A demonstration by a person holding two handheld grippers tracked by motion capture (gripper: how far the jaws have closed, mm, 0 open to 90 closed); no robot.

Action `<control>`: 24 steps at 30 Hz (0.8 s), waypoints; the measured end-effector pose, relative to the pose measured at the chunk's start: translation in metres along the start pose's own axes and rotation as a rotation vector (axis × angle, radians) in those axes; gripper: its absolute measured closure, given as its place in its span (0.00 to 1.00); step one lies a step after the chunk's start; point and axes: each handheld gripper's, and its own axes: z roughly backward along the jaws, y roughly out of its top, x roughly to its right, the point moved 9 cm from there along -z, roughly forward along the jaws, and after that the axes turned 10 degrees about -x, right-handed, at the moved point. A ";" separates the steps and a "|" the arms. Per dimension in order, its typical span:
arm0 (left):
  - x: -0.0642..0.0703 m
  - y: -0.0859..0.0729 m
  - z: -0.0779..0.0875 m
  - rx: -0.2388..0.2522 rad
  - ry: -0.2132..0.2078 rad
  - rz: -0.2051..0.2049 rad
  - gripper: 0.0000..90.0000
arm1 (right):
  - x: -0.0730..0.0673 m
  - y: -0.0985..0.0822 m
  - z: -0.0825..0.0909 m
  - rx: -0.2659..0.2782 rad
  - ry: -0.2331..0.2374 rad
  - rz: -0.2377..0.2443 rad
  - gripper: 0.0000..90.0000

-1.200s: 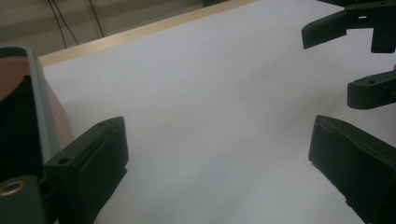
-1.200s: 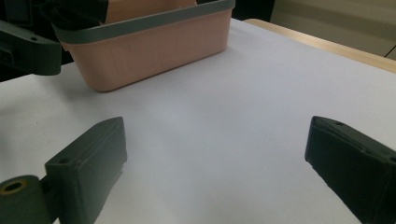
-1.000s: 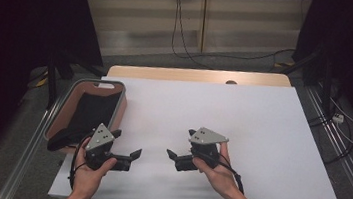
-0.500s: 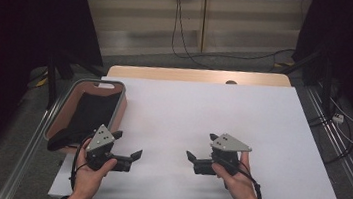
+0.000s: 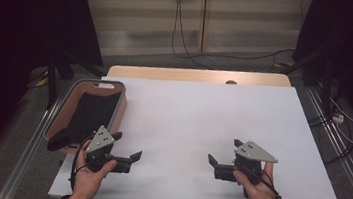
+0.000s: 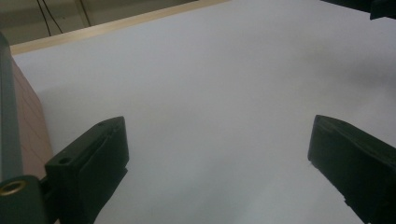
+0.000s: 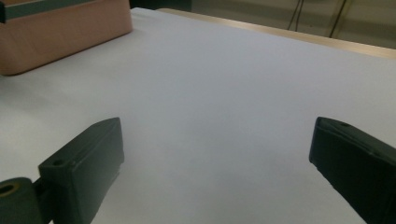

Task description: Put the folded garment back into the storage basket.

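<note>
In the high view my left gripper (image 5: pixel 127 146) rests low over the white table sheet (image 5: pixel 202 117) near its front left corner, open, with nothing between its jaws. My right gripper (image 5: pixel 224 151) sits at the front right, also open and holding nothing, its jaws pointing left toward the other one. The left gripper view has my left gripper (image 6: pixel 215 154) with jaws wide apart over bare white sheet. The right gripper view has my right gripper (image 7: pixel 217 158) equally wide open over the sheet.
A pinkish-brown bin with a grey rim (image 5: pixel 122 104) stands at the table's left edge with something black inside; its wall appears as the bin (image 6: pixel 28 126) and the bin (image 7: pixel 60 28). A wooden strip (image 5: pixel 197 75) borders the far edge. Cables lie on the floor beyond.
My right gripper has moved to the right and a little nearer the front edge. The left gripper has stayed about where it was. Both stay open.
</note>
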 end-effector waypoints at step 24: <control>-0.003 -0.008 0.002 0.006 0.019 0.020 0.06 | 0.036 -0.036 0.037 0.002 -0.091 -0.026 0.01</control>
